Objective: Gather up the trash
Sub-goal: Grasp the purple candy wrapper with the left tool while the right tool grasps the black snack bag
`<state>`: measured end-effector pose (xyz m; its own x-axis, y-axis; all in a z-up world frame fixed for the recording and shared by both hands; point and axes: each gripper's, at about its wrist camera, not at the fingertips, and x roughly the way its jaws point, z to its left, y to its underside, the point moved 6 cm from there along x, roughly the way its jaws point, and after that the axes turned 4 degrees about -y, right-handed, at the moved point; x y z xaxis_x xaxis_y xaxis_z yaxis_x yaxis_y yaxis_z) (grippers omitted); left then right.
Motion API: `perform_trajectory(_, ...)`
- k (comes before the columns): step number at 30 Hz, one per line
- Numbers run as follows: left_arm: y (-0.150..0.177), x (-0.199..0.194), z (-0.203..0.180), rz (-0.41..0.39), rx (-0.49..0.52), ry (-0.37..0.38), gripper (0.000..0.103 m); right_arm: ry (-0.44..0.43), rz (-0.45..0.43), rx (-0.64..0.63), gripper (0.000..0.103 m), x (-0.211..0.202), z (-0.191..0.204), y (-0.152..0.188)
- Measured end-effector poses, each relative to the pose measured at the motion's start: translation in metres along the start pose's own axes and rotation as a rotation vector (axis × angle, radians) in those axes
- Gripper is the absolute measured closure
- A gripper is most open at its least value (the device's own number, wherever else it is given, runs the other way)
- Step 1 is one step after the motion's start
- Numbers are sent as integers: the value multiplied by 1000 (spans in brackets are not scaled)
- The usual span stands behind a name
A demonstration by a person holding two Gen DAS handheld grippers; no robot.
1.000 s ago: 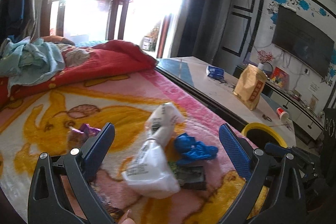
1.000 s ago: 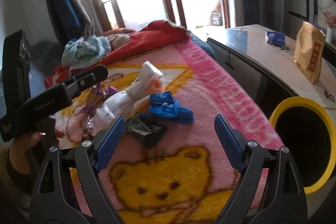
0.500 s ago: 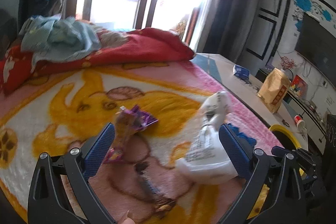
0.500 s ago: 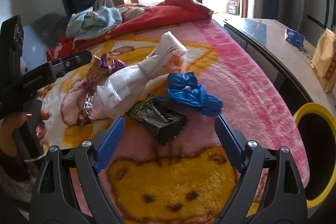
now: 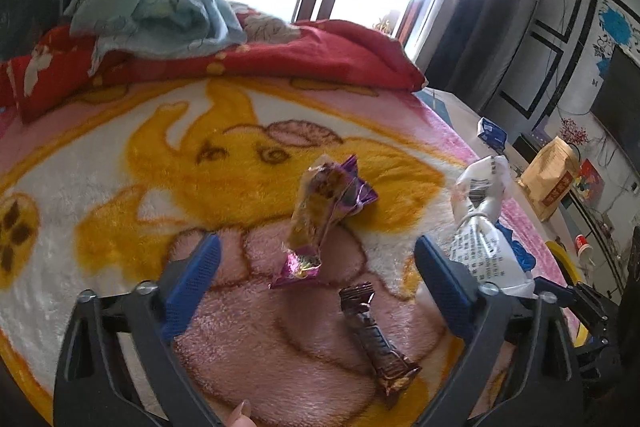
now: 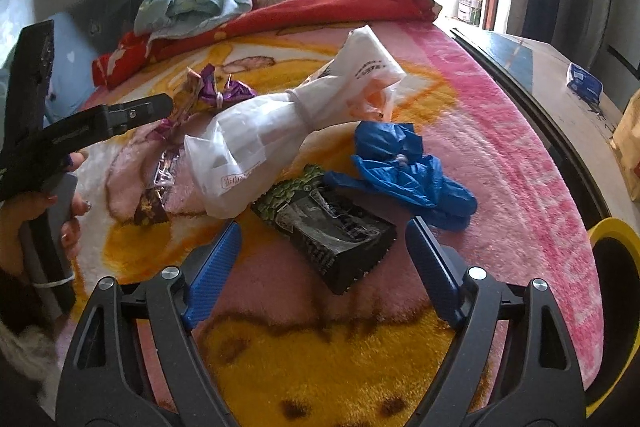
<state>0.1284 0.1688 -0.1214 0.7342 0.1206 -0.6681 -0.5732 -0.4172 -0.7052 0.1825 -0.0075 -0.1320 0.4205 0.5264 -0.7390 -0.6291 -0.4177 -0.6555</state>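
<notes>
Bed blanket [image 5: 100,187]: purple wrapper [image 5: 328,211] before left gripper [image 5: 316,279], black packet [image 6: 332,231] before right gripper [image 6: 320,267] (both jaws wide apart, empty), white bag [image 6: 288,131], blue glove [image 6: 408,171].

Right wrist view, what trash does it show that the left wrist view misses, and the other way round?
Only the right wrist view shows the black packet, lying just ahead of the open right claw, and the whole blue glove; the left view catches only a sliver of blue behind the bag. Only the left wrist view shows the brown bar wrapper full length, between the fingers of the open left claw. Both show the white bag, purple wrapper and yellow bin.
</notes>
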Motion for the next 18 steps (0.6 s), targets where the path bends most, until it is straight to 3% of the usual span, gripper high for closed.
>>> perform_trajectory(7,7,17,8,69,-36,-1,48,3,38,6,33,13,-1,4)
perform_trajectory(18,12,18,10,85,-50,3,73,4,36,43,38,15,-5,6)
